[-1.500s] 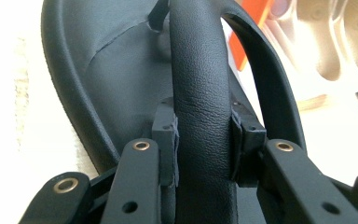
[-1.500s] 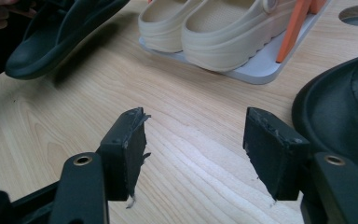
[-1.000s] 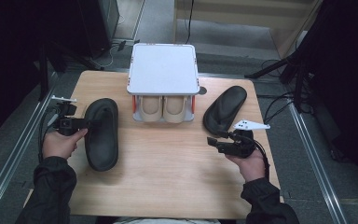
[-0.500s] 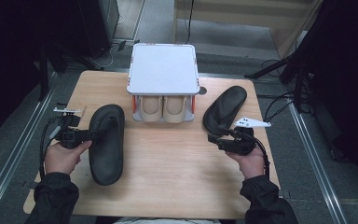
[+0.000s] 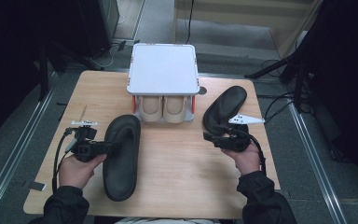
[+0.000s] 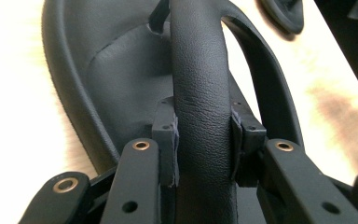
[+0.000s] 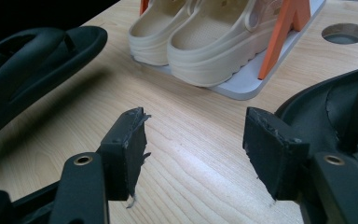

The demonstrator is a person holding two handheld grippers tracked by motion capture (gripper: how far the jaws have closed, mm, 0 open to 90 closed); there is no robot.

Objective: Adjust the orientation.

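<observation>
High view: wooden table (image 5: 177, 154) with a small white two-level rack (image 5: 163, 70) at the far middle. A pair of beige clogs (image 5: 164, 110) already sits on its lower level, toes toward the person; the top shelf is bare.

Left gripper (image 5: 103, 148) is clamped on the strap of the left black sandal (image 5: 121, 158). In the left gripper view the pads (image 6: 167, 147) press both sides of that strap (image 6: 200, 102), firm hold, sole lying beneath it. The sandal sits on the table's left half, near the rack's front, lengthwise toward the person.

Right gripper (image 5: 209, 136) hovers at the near end of the right black sandal (image 5: 224, 107), which lies slanted just right of the rack. In the right gripper view the jaws stand apart with bare tabletop between the pads (image 7: 126, 144); that sandal's edge (image 7: 326, 102) is just beside the right pad, not gripped.

Judgement on progress: early to middle. Clogs stowed; one black sandal in hand but not yet on the rack; the other untouched on the table. Likely remaining: carry the held sandal to the free shelf, then grip and place its mate.
</observation>
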